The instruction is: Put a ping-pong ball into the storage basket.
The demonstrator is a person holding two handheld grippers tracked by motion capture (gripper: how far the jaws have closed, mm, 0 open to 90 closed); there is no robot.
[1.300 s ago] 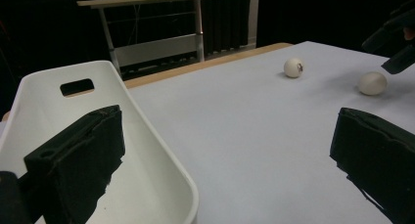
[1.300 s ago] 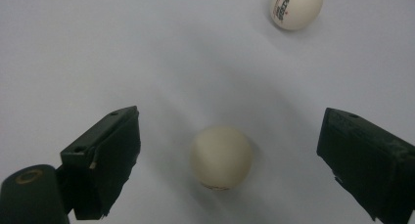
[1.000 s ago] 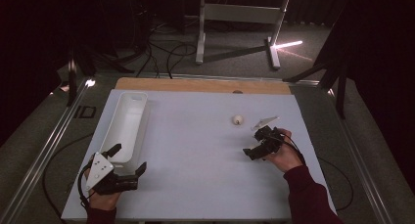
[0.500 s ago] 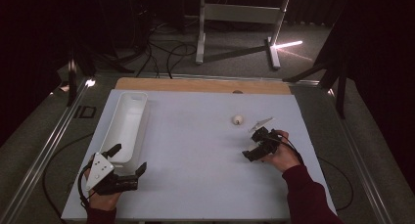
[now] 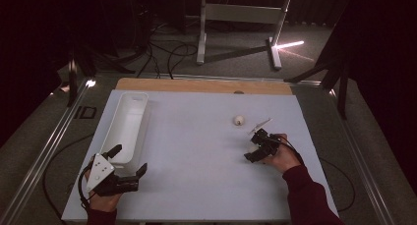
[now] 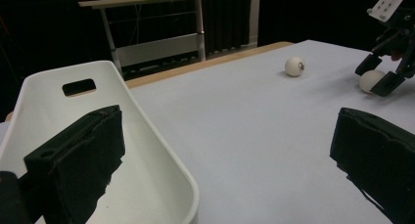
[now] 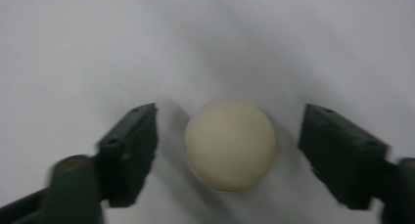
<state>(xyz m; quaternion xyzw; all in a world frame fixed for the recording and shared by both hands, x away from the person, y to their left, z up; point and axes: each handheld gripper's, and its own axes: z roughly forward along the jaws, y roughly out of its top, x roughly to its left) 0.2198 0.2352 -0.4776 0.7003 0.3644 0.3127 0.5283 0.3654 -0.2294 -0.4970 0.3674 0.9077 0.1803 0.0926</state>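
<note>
Cream-coloured ball (image 7: 230, 144) lies on the white table (image 5: 196, 151), between the jaws of your right gripper (image 5: 256, 147). Those jaws have just been closing, yet in the right gripper view a gap shows on each side of the ball, so the pads do not press on it. Your right hand (image 5: 284, 158) holds that gripper at the table's right side, pointed down. A second ball (image 5: 239, 120) (this one bearing a small dark mark) rests apart from the first, farther from you. Your left gripper (image 5: 129, 161) sits at the near left, jaws wide with nothing between them, just beside the near end of the white bin (image 5: 129, 124). The bin lies lengthwise along the table's left edge.
</note>
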